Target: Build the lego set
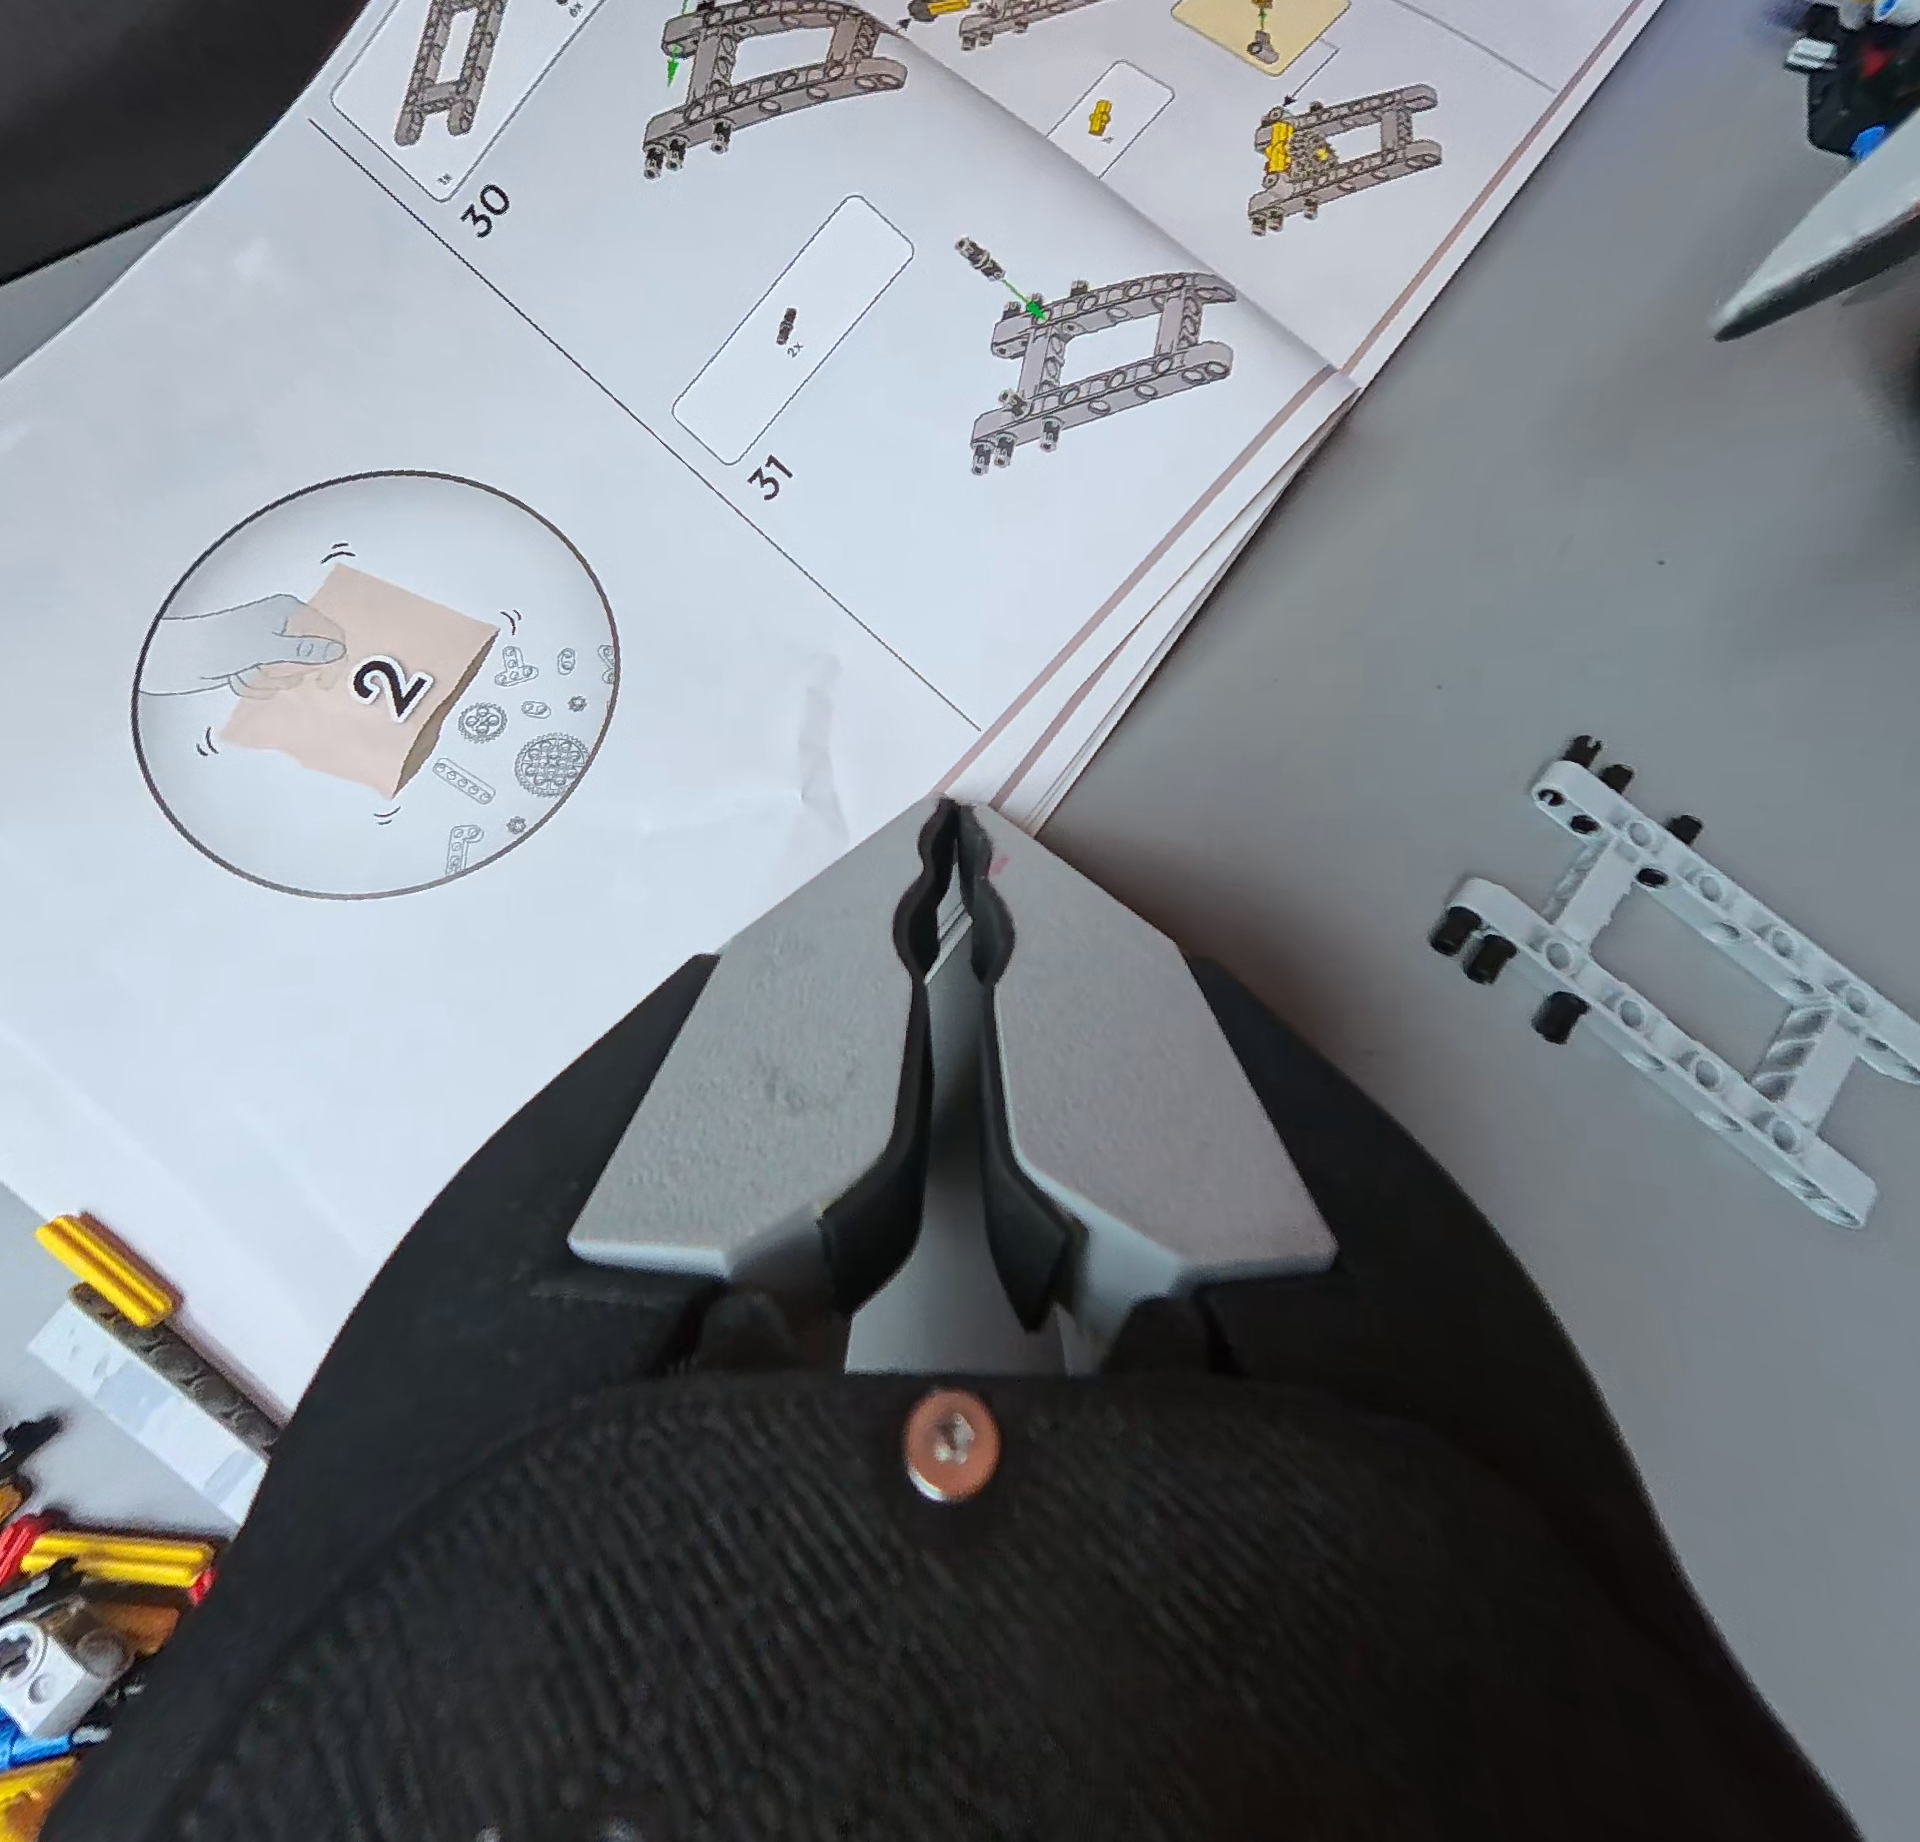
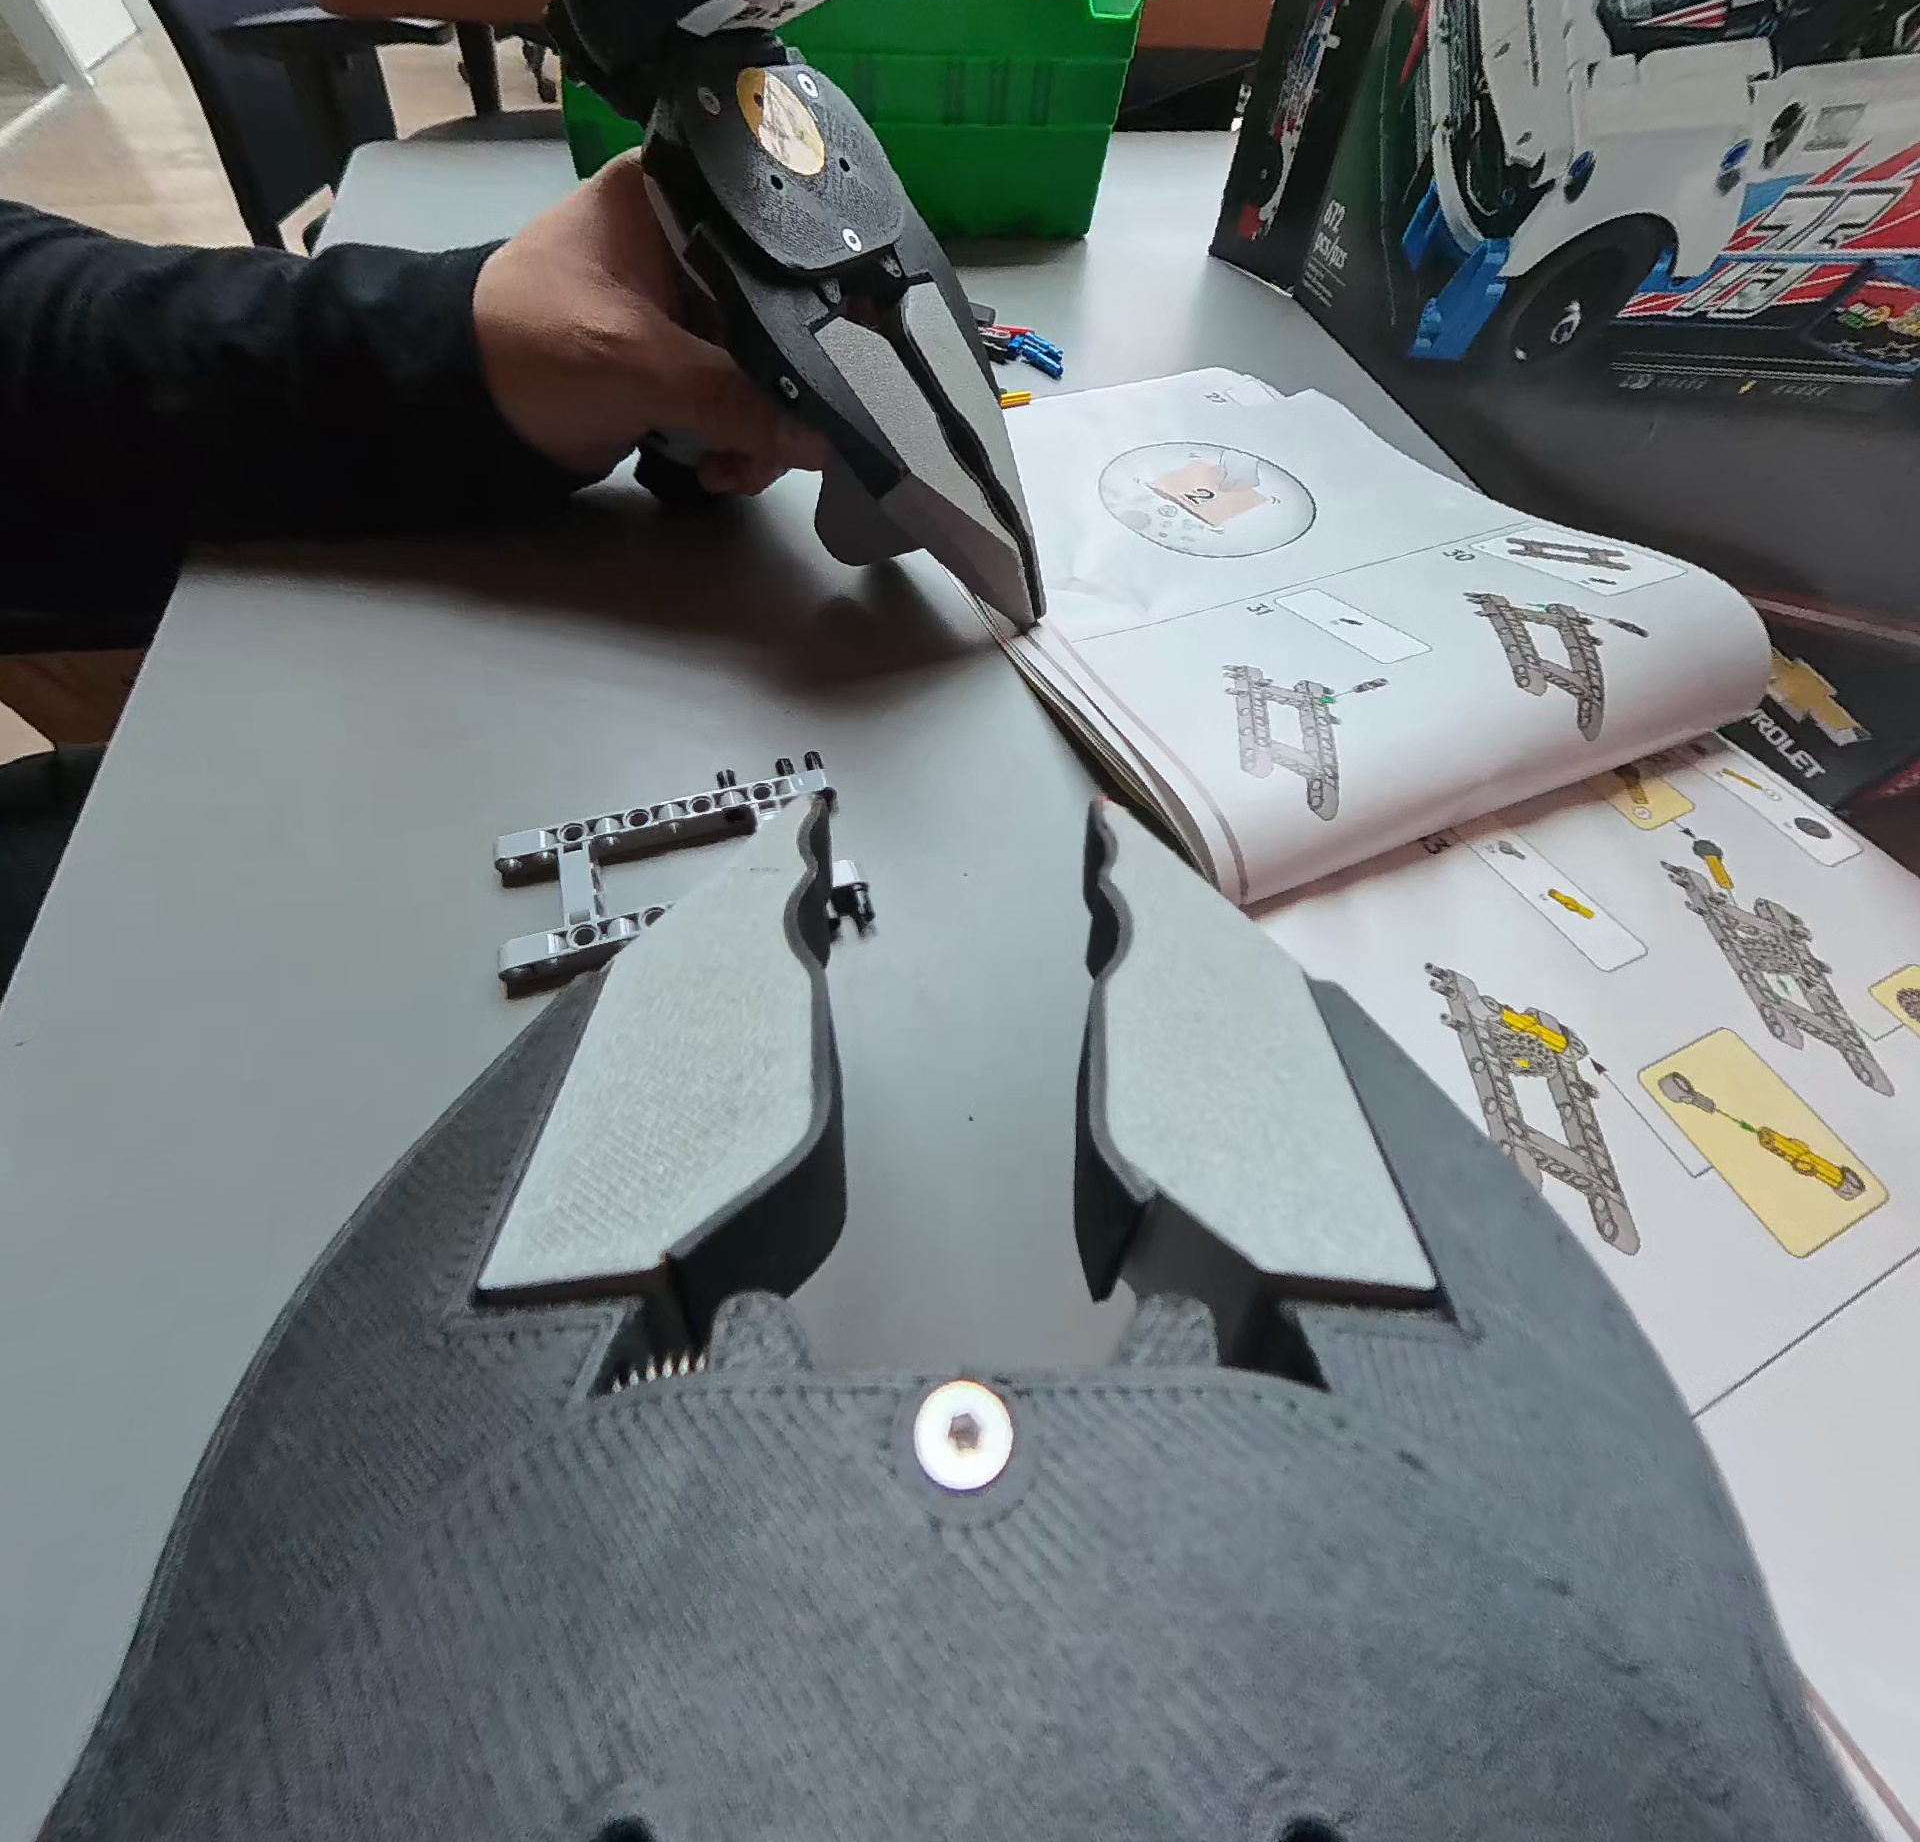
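Observation:
A light grey ladder-shaped lego frame (image 1: 1662,971) with black pins lies on the grey table, right of the open instruction booklet (image 1: 520,338). My left gripper (image 1: 951,816) is shut, its tips touching the booklet's near corner; I cannot tell whether a page is pinched. It also shows in the right wrist view (image 2: 1029,608), held by a hand (image 2: 592,338). My right gripper (image 2: 958,816) is open and empty above the table, its left finger (image 2: 707,1044) covering part of the frame (image 2: 623,857). The booklet (image 2: 1351,566) lies to its right.
Loose yellow, red and black parts (image 1: 94,1584) lie at the booklet's left corner. A partly built model (image 1: 1849,26) sits at the far right. A green bin (image 2: 987,99) and the set's box (image 2: 1558,130) stand at the table's back. One gripper's finger ends stand about 15 centimetres off the other's. My left tips are about 30 centimetres from the partly built model (image 1: 1849,26), my right tips only 20 centimetres.

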`<state>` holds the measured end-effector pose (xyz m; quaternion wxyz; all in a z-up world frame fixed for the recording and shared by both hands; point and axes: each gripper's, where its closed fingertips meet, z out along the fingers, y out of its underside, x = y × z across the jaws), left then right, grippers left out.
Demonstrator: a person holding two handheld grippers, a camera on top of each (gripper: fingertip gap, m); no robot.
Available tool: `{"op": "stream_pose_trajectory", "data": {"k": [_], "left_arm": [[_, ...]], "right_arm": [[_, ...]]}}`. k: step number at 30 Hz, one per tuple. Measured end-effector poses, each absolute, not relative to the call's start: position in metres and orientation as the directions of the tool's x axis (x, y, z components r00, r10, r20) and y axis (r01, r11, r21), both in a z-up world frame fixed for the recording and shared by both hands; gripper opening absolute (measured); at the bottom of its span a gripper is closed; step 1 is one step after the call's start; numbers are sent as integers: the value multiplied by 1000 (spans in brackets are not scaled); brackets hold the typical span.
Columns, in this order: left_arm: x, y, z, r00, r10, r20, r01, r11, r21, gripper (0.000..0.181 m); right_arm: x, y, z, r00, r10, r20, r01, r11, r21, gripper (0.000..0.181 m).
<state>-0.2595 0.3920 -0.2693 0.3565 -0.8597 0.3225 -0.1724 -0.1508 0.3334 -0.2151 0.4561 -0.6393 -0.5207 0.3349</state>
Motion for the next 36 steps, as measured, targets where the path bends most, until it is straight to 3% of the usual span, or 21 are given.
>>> {"op": "stream_pose_trajectory", "data": {"k": [1,36], "left_arm": [[-259,392,-269,732,-678,62,-434,-536,-724,0],[-265,395,-264,747,-665,24,-433,-513,-741,0]], "right_arm": [[-151,332,-214,228,973,47,357,-38,-934,45],[-156,320,-219,148,984,99,393,33,-919,33]]}}
